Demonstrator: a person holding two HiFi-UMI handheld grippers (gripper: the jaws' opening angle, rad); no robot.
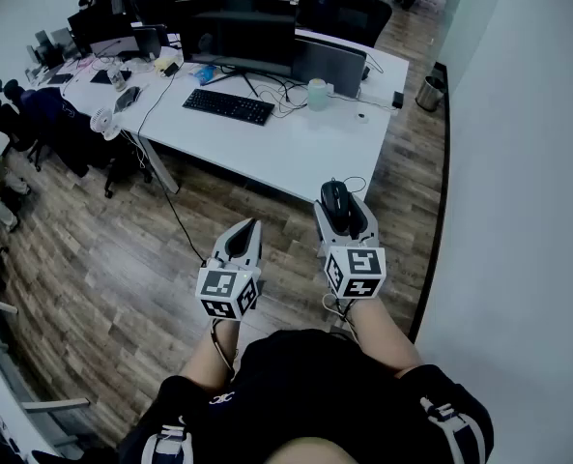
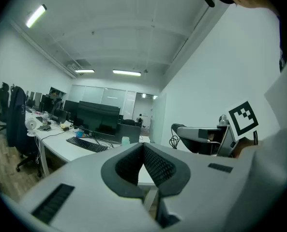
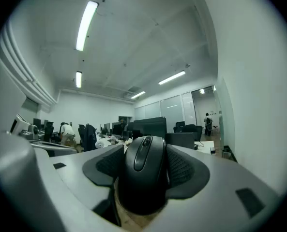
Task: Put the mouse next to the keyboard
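Note:
A black mouse point(image 3: 144, 170) sits gripped between the padded jaws of my right gripper point(image 3: 144, 166), held level in the air; the same mouse point(image 1: 335, 201) shows in the head view just short of the white desk point(image 1: 305, 148). The black keyboard point(image 1: 228, 105) lies on that desk in front of a dark monitor point(image 1: 243, 37), and appears far off as the keyboard point(image 2: 87, 144) in the left gripper view. My left gripper point(image 1: 243, 237) hangs beside the right one over the wooden floor, jaws together with nothing between them point(image 2: 144, 164).
A pale cup point(image 1: 317, 93), cables and a second monitor point(image 1: 329, 66) stand on the desk right of the keyboard. Office chairs point(image 1: 44, 124) and cluttered desks fill the left. A white wall point(image 1: 518, 162) runs along the right; a bin point(image 1: 429, 93) stands by it.

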